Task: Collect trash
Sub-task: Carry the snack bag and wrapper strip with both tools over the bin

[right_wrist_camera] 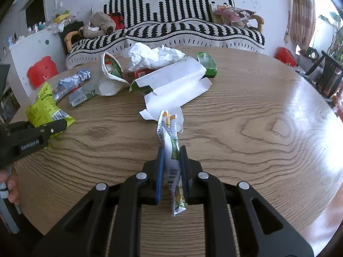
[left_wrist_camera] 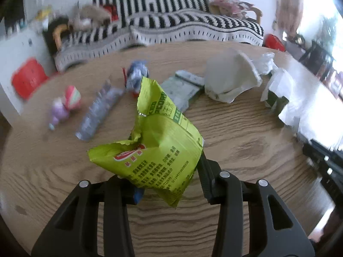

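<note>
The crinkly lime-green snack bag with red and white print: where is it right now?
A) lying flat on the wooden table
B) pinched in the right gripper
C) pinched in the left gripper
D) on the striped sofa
C: the crinkly lime-green snack bag sits clamped between the black fingers of the left gripper, lifted off the round wooden table, while the right gripper holds a white and green wrapper instead.

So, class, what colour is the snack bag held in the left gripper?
Lime green snack bag, clearest in the left wrist view.
</note>
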